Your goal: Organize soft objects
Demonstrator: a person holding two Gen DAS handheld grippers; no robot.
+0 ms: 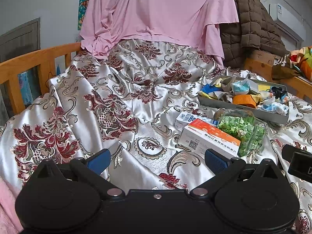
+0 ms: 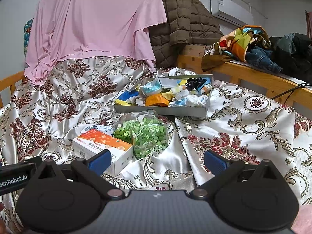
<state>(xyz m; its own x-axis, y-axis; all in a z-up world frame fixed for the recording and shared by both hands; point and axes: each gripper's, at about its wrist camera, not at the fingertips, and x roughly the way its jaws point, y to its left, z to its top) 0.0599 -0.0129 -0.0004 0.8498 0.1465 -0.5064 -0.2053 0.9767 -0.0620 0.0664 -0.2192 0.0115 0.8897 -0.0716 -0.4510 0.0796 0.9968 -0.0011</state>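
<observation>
A grey tray (image 1: 243, 111) (image 2: 161, 111) on the bed holds a heap of soft things: socks, face masks, cloths, a black scrunchie (image 2: 196, 83) and an orange ring (image 2: 157, 100). My left gripper (image 1: 157, 159) is open and empty, low over the patterned bedspread (image 1: 120, 105), left of the tray. My right gripper (image 2: 156, 161) is open and empty, in front of the tray, with the bag of green pieces (image 2: 144, 135) between them. The right gripper's body shows at the right edge of the left wrist view (image 1: 298, 161).
An orange and white box (image 1: 210, 140) (image 2: 103, 146) and a smaller white box (image 1: 188, 119) lie beside the clear bag (image 1: 243, 130). A pink sheet (image 1: 156, 15) and a brown quilted jacket (image 2: 181, 25) hang behind. A wooden bed rail (image 2: 253, 78) carries piled clothes (image 2: 259, 46).
</observation>
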